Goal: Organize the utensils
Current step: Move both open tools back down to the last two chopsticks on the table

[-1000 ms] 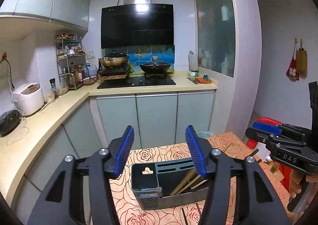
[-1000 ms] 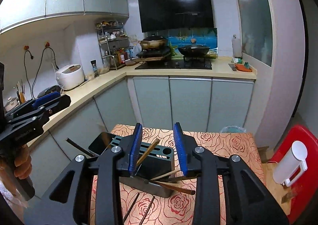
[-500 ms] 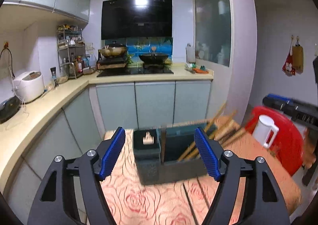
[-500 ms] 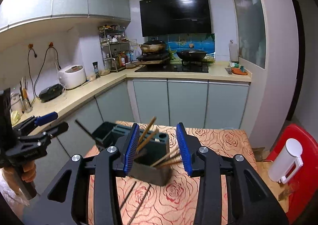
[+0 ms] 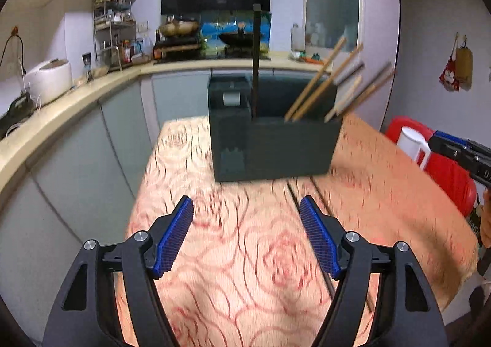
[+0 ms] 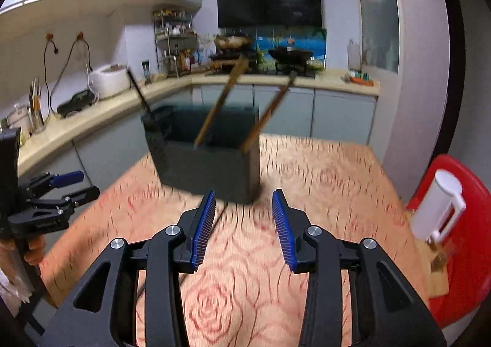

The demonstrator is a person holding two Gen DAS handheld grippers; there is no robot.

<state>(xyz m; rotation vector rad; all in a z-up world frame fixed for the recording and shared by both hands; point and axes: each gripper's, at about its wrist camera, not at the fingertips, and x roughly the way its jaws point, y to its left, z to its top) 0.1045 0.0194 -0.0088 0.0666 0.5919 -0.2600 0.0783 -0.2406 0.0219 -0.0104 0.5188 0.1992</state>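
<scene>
A dark green utensil holder (image 5: 273, 147) stands upright on the rose-patterned tablecloth (image 5: 233, 255). Several wooden chopsticks (image 5: 319, 83) lean out of its right compartment, and one dark chopstick (image 5: 255, 61) stands in its left part. Two dark chopsticks (image 5: 302, 202) lie on the cloth in front of it. My left gripper (image 5: 247, 236) is open and empty, short of the holder. In the right wrist view the holder (image 6: 205, 160) holds wooden chopsticks (image 6: 221, 104), and my right gripper (image 6: 244, 227) is open and empty just in front of it. Both views are motion-blurred.
A red stool (image 6: 466, 242) with a white lidded jug (image 6: 438, 206) stands right of the table. A kitchen counter (image 5: 61, 113) with a rice cooker (image 5: 49, 80) runs along the left wall. The stove with pans (image 6: 264, 55) is at the back.
Both grippers have pulled back from the holder and dropped lower. The holder now stands upright with the chopsticks in it. Both grippers stay open.
</scene>
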